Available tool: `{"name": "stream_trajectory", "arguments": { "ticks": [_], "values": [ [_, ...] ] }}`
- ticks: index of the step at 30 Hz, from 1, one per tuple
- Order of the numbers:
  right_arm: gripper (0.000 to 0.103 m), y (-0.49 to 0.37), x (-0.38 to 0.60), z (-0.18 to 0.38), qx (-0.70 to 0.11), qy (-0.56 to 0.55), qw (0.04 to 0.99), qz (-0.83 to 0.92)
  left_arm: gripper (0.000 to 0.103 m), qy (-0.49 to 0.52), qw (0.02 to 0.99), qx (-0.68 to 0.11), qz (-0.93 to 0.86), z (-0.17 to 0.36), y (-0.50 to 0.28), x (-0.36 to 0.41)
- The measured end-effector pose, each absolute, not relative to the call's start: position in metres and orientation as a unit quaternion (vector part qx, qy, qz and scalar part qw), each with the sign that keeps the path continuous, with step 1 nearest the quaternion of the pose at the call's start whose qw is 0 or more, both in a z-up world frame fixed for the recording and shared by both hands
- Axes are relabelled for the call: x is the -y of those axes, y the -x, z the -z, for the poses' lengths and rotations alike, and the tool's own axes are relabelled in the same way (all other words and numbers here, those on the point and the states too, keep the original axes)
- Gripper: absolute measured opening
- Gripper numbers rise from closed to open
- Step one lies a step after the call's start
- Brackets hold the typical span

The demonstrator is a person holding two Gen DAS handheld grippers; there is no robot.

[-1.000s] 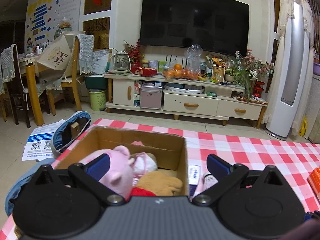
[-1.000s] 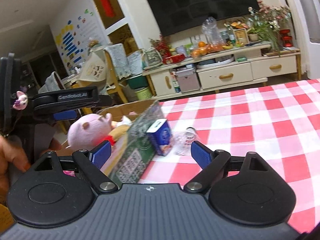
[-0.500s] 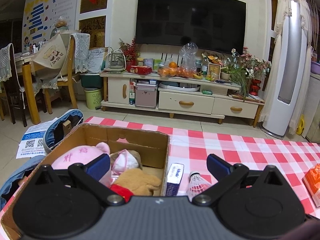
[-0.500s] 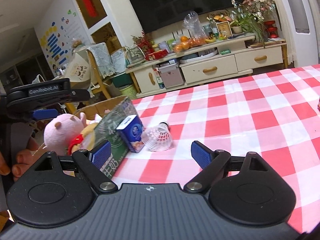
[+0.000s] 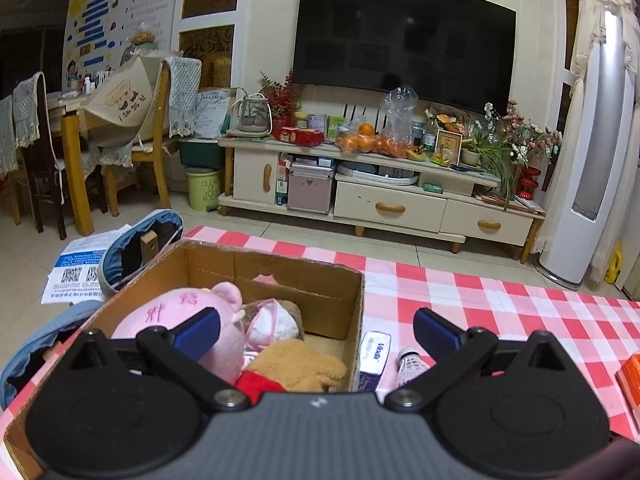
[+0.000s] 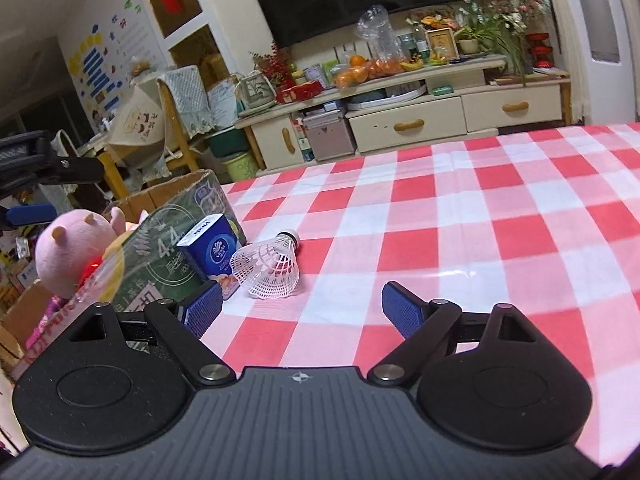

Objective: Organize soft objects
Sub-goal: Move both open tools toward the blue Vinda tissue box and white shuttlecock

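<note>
A cardboard box (image 5: 276, 276) stands on the red-checked tablecloth and holds a pink pig plush (image 5: 184, 316), a tan plush (image 5: 300, 364) and a small pink-and-white soft toy (image 5: 272, 324). My left gripper (image 5: 316, 332) hovers open just behind the box, nothing between its fingers. In the right wrist view the box (image 6: 168, 240) and pig plush (image 6: 70, 256) sit at the left. My right gripper (image 6: 302, 310) is open above the cloth, just short of a white shuttlecock (image 6: 268, 264) and a blue tissue pack (image 6: 212, 252).
The tissue pack (image 5: 374, 356) and shuttlecock (image 5: 410, 366) lie right of the box. An orange box (image 5: 630, 380) sits at the right table edge. A blue bag (image 5: 132, 248) hangs off the table's left. Open tablecloth (image 6: 480, 220) spreads right. A TV stand (image 5: 360, 196) lies beyond.
My left gripper has drawn back and shifted left, so the box looks further off. My right gripper has swung right and nearer to the shuttlecock. Both stayed open.
</note>
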State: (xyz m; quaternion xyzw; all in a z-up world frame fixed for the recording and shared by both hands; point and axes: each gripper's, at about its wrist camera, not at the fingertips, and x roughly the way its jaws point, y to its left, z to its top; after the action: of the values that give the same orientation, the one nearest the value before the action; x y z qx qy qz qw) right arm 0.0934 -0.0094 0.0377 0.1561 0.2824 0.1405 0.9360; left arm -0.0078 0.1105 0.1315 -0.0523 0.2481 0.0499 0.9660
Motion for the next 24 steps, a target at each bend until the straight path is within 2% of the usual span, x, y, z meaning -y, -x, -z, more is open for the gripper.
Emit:
{"name": "stream_trajectory", "arguments": {
  "ticks": [8,16,17,19,22,24],
  "values": [
    [0.103,-0.115,-0.002,-0.029,-0.296,-0.161,0.929,-0.155,0.102,0.054,0.965,-0.250,-0.048,-0.129,0.006,-0.112],
    [0.101,-0.138,-0.021,-0.025,-0.294,-0.110,0.938,-0.145,0.102,0.061,0.962,-0.264,-0.034,-0.125,0.003,-0.111],
    [0.098,-0.142,-0.023,-0.023,-0.299,-0.103,0.938,-0.143,0.102,0.059,0.962,-0.265,-0.032,-0.124,0.003,-0.111],
    [0.079,-0.147,-0.027,-0.019,-0.304,-0.087,0.939,-0.137,0.102,0.056,0.962,-0.265,-0.029,-0.124,0.004,-0.109],
    [0.059,-0.153,-0.030,-0.015,-0.312,-0.079,0.936,-0.140,0.102,0.054,0.962,-0.267,-0.027,-0.123,0.004,-0.107],
    [0.051,-0.155,-0.032,-0.014,-0.316,-0.076,0.935,-0.144,0.102,0.052,0.961,-0.269,-0.026,-0.121,0.003,-0.106]
  ]
}}
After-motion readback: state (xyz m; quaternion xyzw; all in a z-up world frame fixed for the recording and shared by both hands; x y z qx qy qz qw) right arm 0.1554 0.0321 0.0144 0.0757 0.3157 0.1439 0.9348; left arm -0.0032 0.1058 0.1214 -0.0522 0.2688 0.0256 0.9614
